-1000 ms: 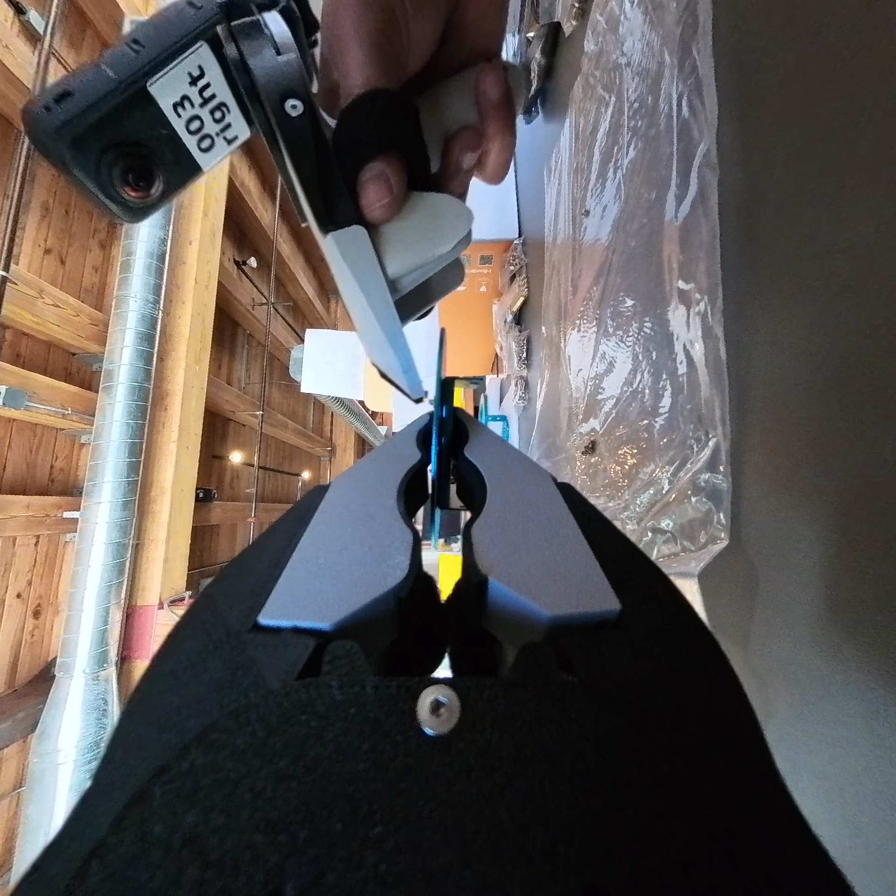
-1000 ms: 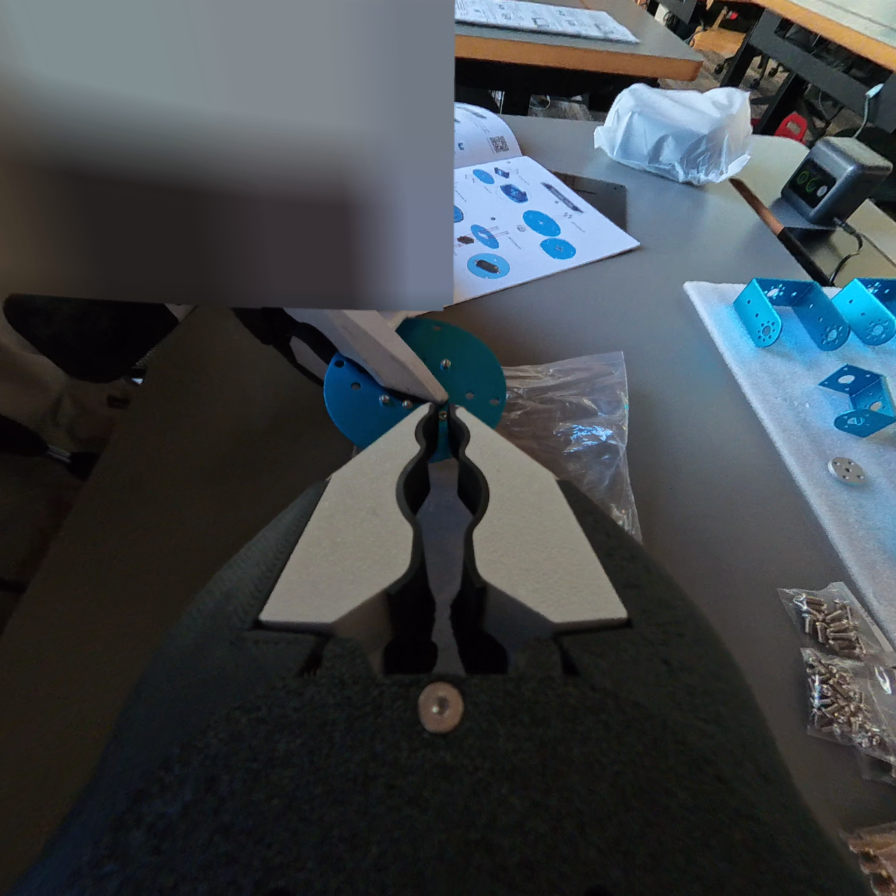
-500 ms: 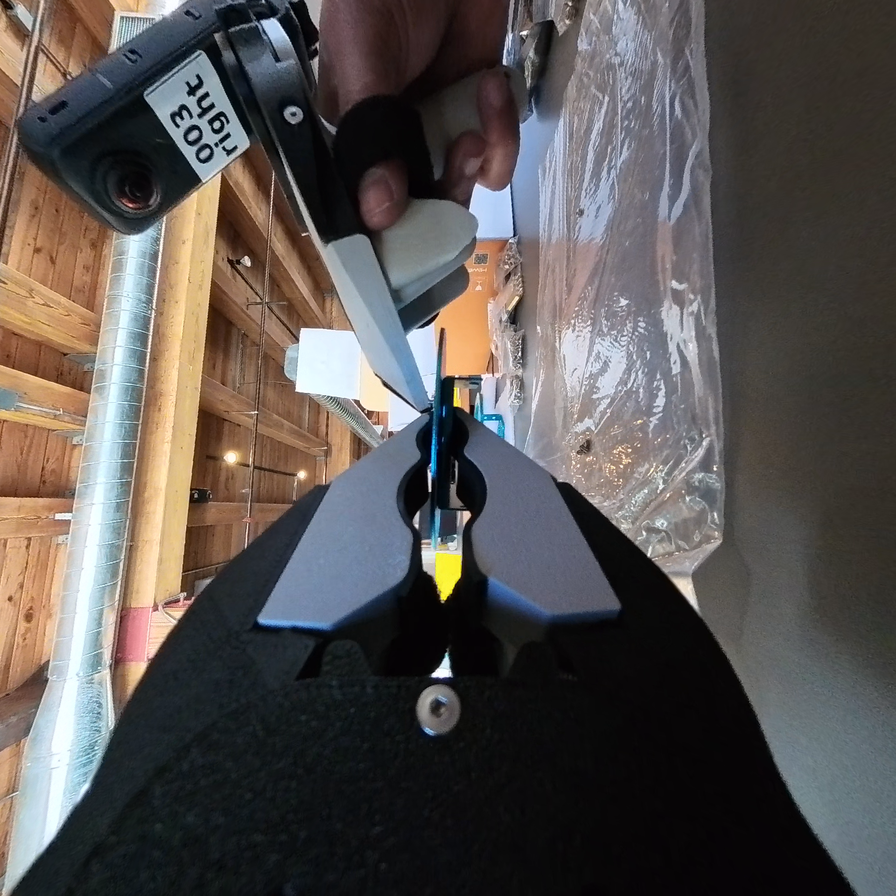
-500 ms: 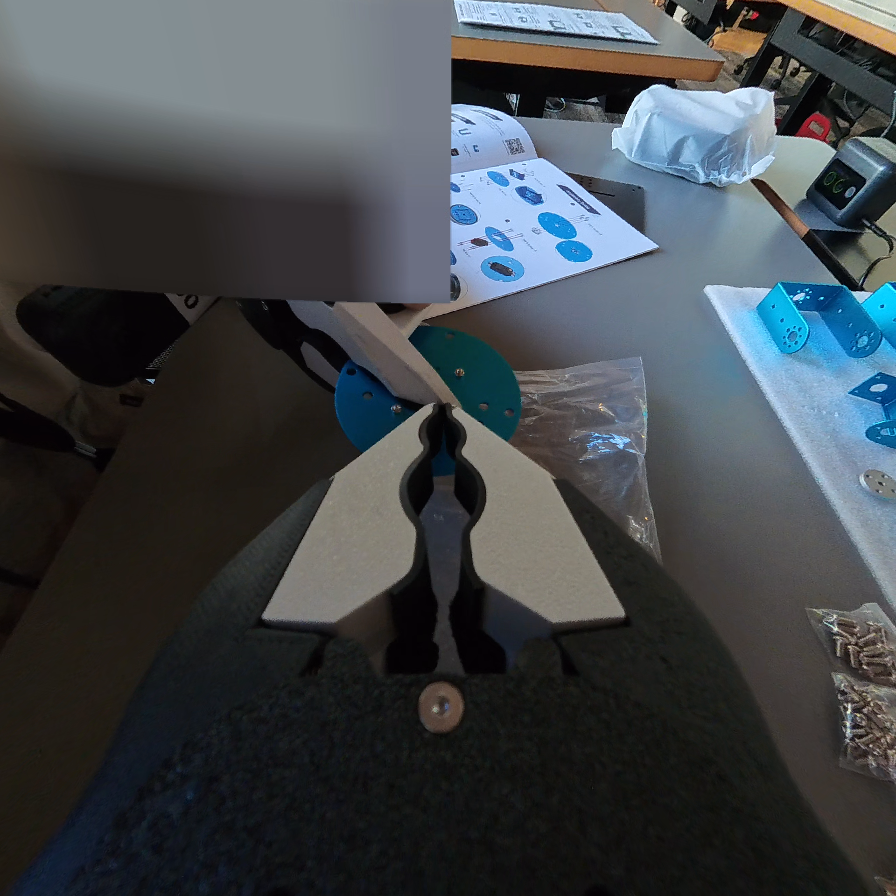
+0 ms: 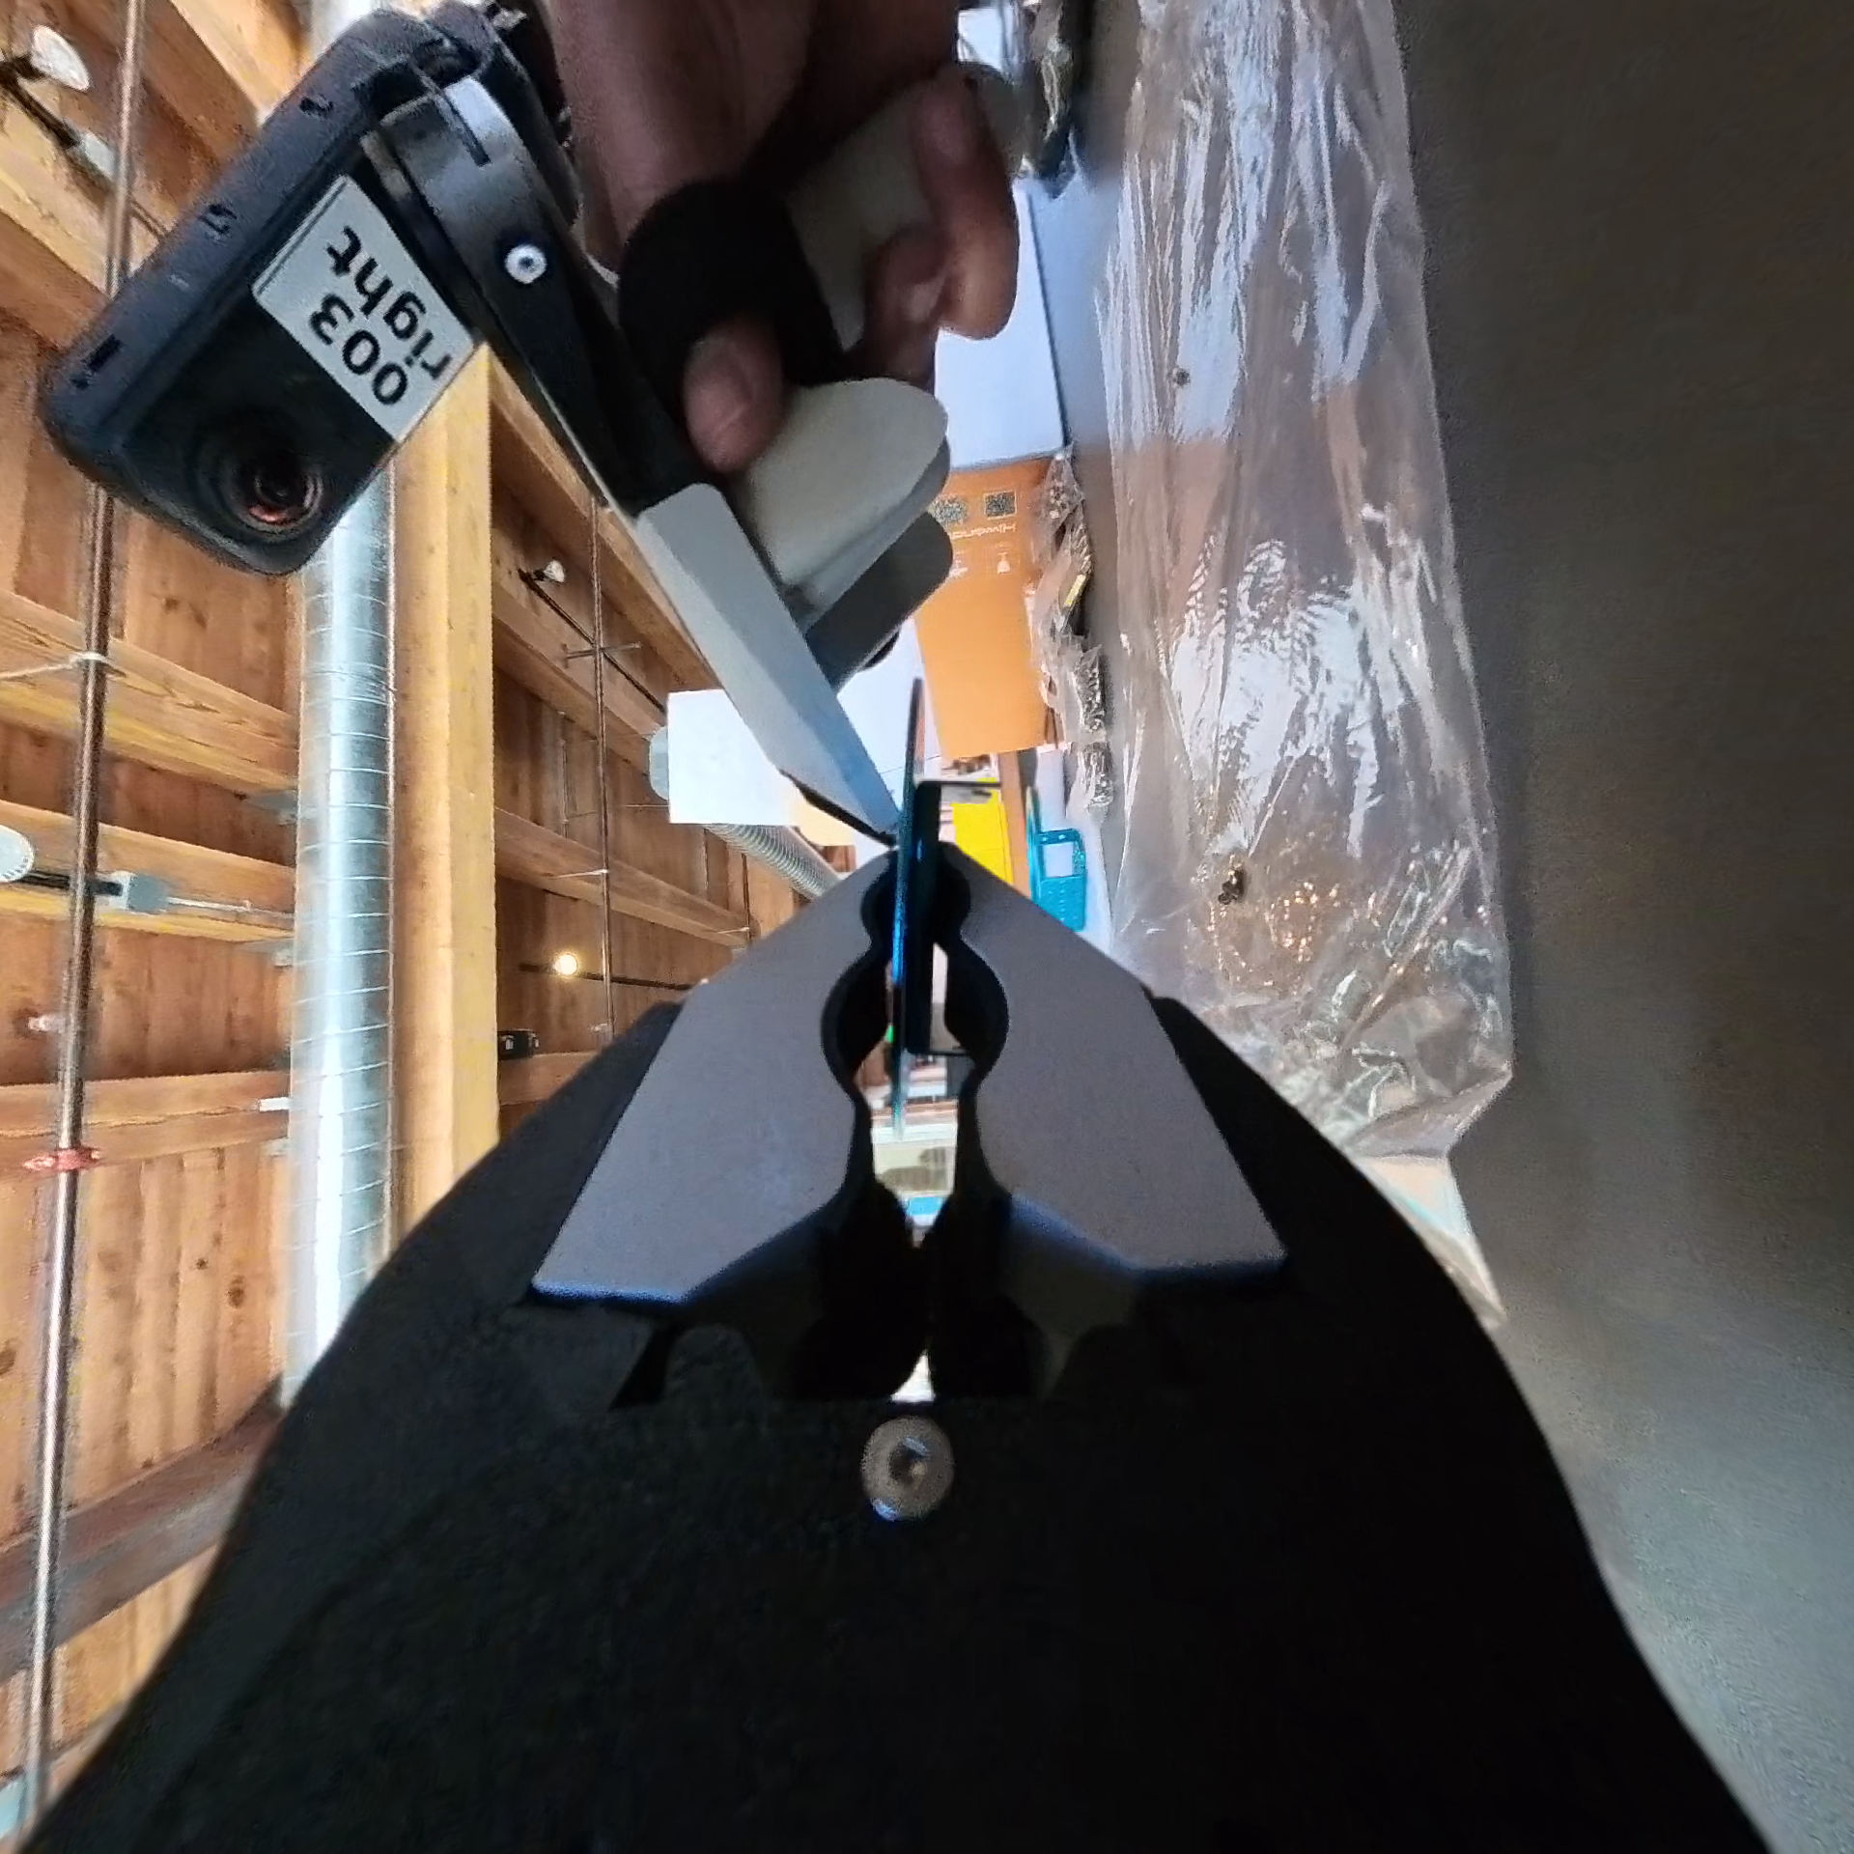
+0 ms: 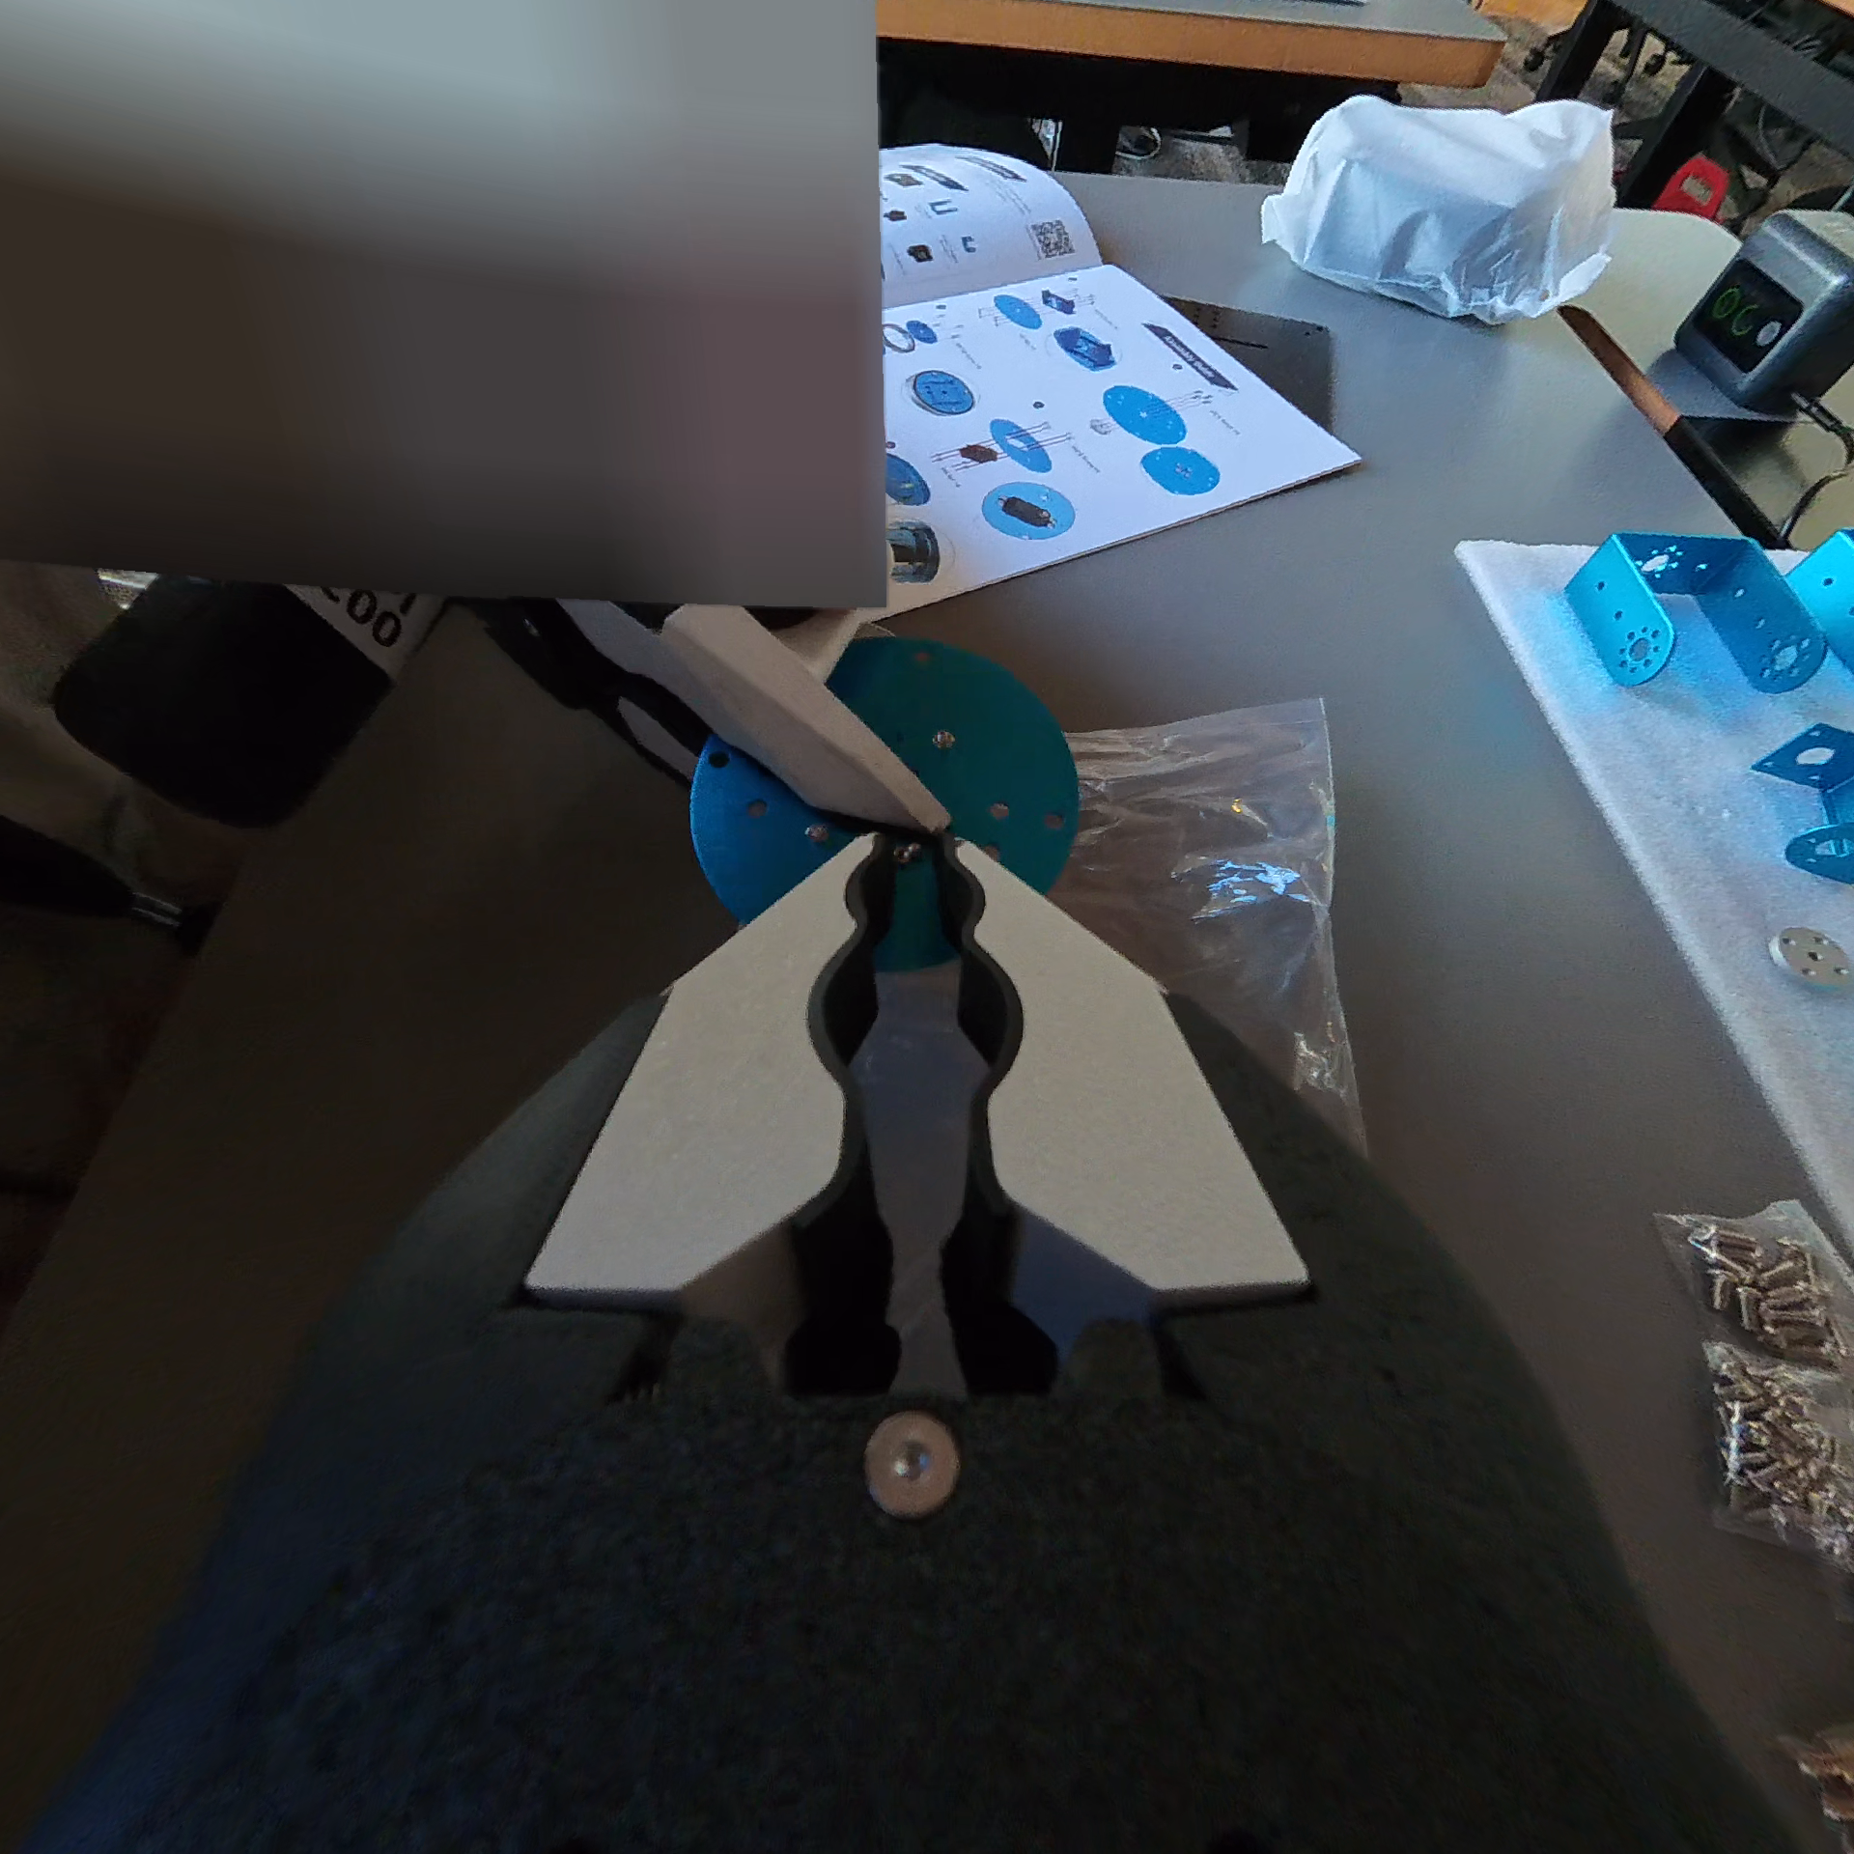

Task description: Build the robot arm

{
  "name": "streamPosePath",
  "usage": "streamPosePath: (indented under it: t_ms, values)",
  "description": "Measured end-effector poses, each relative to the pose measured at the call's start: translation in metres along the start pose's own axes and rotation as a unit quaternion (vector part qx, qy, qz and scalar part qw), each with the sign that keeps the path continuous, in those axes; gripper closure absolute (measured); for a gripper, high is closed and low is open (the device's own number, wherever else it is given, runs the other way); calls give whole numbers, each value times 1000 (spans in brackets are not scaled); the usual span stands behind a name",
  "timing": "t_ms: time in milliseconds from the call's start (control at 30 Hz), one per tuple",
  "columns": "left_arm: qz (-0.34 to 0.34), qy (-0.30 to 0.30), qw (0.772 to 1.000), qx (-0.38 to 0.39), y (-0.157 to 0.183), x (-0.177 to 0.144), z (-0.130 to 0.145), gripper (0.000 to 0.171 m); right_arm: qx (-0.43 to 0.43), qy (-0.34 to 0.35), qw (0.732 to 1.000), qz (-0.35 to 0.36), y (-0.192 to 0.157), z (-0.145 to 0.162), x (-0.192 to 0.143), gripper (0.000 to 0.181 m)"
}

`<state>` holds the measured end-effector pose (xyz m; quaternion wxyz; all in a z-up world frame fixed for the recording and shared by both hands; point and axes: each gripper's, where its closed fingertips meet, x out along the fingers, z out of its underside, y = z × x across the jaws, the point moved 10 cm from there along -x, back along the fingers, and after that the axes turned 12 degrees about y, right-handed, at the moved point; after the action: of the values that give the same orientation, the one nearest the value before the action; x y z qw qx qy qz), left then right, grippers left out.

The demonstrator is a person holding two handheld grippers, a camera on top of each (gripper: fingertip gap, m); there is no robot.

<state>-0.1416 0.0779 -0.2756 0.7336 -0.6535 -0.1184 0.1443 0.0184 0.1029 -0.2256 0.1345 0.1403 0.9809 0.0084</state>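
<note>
My left gripper [image 5: 915, 865] is shut on a round blue metal disc [image 5: 911, 762], seen edge-on and held upright above the grey table [image 5: 1655, 903]. In the right wrist view the disc [image 6: 993, 742] faces me with several small holes and screws, and a left gripper finger [image 6: 803, 747] lies across it. My right gripper [image 6: 908, 851] is nearly closed at the disc's face, pinching a small silver screw [image 6: 908, 853] at its tips. In the left wrist view the right gripper's fingertips [image 5: 853, 783] touch the disc's left side, with a hand [image 5: 803, 201] on its handle.
A clear plastic bag of hardware [image 6: 1204, 883] lies just behind the disc. An open instruction booklet [image 6: 1104, 401] lies farther back. A white foam sheet [image 6: 1625, 803] with blue brackets [image 6: 1655, 622] is at the right, bags of screws [image 6: 1766, 1294] near it, a crumpled white bag [image 6: 1445, 231] behind.
The right wrist view has swung slightly to the left while the right gripper's tips stay at the disc's face. The left gripper keeps its hold on the disc, almost still.
</note>
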Motion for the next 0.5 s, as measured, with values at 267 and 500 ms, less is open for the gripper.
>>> streamPosePath:
  t_ms: [267, 500]
  values:
    - [51, 1, 998, -21, 1, 7, 4, 170, 8, 4, 1000, 25, 11, 3, -10, 170]
    - [165, -12, 982, -91, 3, 9, 39, 170, 74, -77, 994, -7, 23, 30, -25, 168]
